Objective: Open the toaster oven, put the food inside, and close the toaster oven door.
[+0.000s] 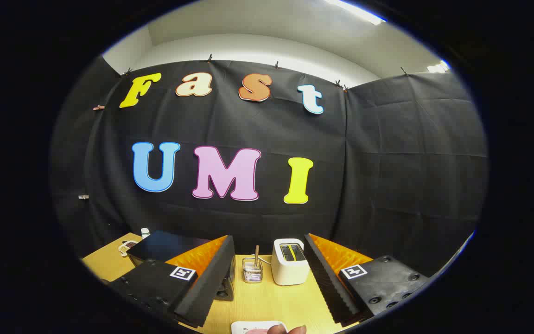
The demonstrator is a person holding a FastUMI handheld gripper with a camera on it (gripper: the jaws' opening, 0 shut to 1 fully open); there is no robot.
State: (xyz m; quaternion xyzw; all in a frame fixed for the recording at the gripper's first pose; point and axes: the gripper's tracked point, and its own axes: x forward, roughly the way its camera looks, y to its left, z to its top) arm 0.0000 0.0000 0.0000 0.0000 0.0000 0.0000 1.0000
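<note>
**Claw spread above the bench, toaster oven behind its left finger**

The claw [267,283] is held wide apart over the wooden bench [267,301], nothing being gripped between its two black fingers [206,287]. A dark toaster oven [167,246] is seen at about 10 o'clock from the gap between the fingers, partly hidden behind the left finger; whether its door is open cannot be told. Beyond the gap, at 12 o'clock, a white toaster [289,262] with a slot in its top is set on the bench, and just to its left a small wire holder [252,270] with a stick standing in it is placed. A white plate [257,327] is found at 6 o'clock, close under the claw, with a reddish-brown piece of food [285,329] lying at its edge. Further off at 10 o'clock, past the toaster oven, a small white bottle [145,232] and a white dish [127,246] are seen at the back of the bench
</note>
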